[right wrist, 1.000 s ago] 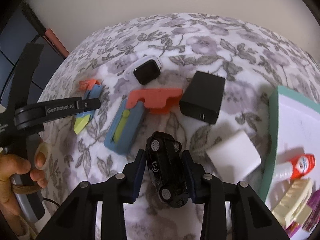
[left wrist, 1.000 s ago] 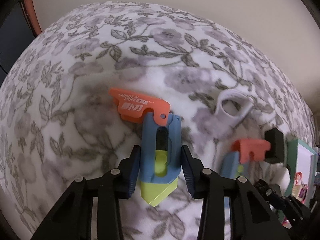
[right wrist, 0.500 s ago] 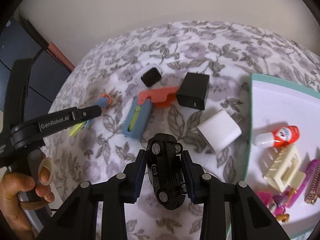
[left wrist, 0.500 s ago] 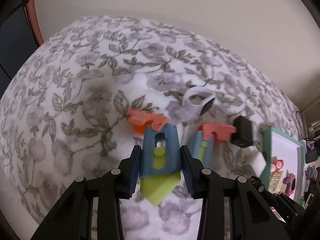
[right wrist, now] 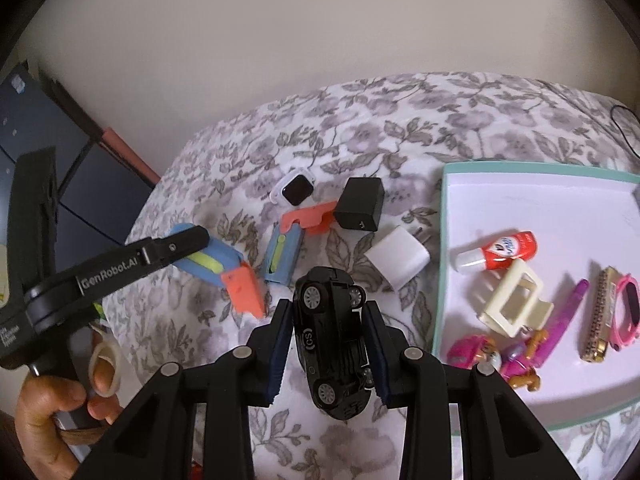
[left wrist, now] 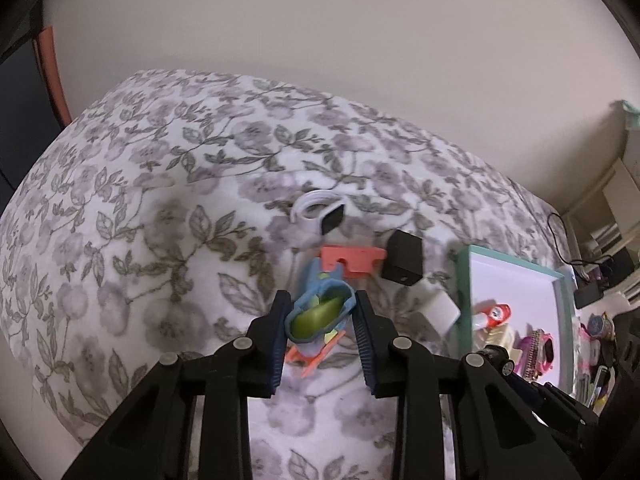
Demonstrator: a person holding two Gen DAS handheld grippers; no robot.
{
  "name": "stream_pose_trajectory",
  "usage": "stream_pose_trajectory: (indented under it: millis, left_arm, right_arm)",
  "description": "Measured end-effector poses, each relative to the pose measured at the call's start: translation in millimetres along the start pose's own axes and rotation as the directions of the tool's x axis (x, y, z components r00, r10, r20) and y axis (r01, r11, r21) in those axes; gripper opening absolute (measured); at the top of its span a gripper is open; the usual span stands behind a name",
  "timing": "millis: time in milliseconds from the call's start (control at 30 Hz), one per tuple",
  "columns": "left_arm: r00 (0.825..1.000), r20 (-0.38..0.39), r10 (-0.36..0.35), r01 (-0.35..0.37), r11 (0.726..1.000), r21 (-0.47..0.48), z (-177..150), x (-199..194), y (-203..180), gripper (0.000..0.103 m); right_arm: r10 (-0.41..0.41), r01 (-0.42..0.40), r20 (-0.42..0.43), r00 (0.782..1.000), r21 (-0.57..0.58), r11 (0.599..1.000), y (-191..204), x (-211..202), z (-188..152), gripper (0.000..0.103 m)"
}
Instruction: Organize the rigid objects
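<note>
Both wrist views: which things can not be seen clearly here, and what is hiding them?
- Blue toy, left wrist view: orange end mostly hidden behind its own body.
- Right gripper, left wrist view: only a dark corner shows, cut by the edge.
- Black car, right wrist view: sides covered by the pads.
- Small toys in the tray: too small to name.
</note>
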State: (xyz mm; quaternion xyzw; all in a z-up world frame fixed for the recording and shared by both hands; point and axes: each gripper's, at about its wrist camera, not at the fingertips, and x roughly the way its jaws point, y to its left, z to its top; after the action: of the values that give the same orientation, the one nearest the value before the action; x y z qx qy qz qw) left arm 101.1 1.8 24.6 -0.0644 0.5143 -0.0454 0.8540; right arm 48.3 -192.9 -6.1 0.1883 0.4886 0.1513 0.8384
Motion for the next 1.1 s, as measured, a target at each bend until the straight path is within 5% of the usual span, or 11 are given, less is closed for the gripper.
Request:
stream_pose_trajectory:
  millis: [467,1100]
  left_arm:
    - [0.993,0.104,-0.062,0.051,0.993,0.102,16.3,-41.0,-56.4,0.032]
    - [0.965,0.055,-0.256,0.230,0.927,0.296,14.3,-18.3,-190.5,0.032]
  right_arm:
    - [-0.014,0.005,0.103,0.995,0.087,0.996,-32.8,-39.6,12.6,0.037]
    - [-0.249,0.182,0.155,0.956,0.355,0.917,-154.5,-87.6,19.0,0.038]
